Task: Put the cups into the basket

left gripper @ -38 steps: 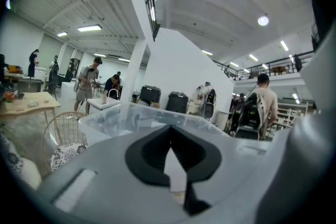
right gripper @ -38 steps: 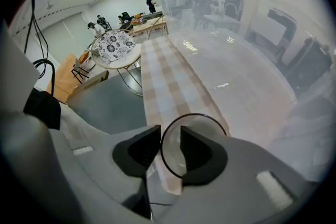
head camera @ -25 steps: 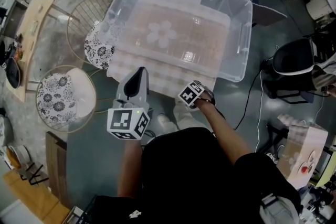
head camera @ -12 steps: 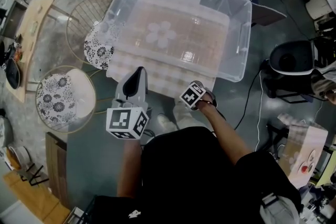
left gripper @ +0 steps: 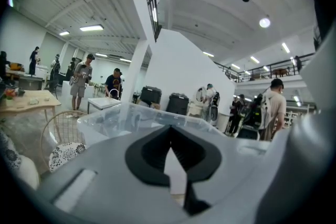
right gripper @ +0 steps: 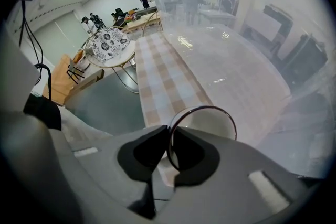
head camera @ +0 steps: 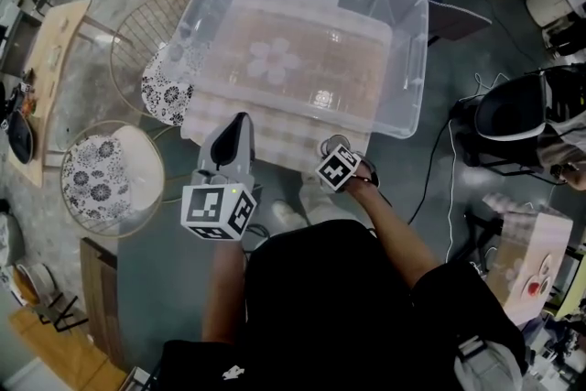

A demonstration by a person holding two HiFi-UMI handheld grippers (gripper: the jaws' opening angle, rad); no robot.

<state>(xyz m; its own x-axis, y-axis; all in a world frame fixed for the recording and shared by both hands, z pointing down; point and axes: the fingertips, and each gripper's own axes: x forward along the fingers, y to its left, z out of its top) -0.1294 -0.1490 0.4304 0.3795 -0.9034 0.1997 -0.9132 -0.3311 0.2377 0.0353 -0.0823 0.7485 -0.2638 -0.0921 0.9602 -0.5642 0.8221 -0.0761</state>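
the right gripper (right gripper: 169,138) has its fingers (right gripper: 144,152) clenched on the rim of a clear glass cup (right gripper: 212,120). they have just been closing, and the thin glass wall now sits between the pads, one finger inside the cup and the other outside it. the gripper points steeply down. the cup stands upright on a checked cloth (right gripper: 165,78) that covers the tabletop, just outside the near wall of the basket (right gripper: 236,23), a big clear plastic tub. in the head view the cup shows only as a small round rim just past the right gripper's marker cube (head camera: 339,168), at the near edge of the cloth.

the left gripper (left gripper: 170,131) has its fingers (left gripper: 152,152) pressed together at the tips, with nothing between them. it is held nearly level and aims over the near left corner of the basket, well apart from the cup.

a paler sheet with a flower print (head camera: 273,61) shows through the basket's clear floor. left of the tabletop stand two round wire chairs (head camera: 110,174) with flower-patterned cushions, and further left a wooden table (head camera: 55,41). several people stand far off in the hall in the left gripper view.
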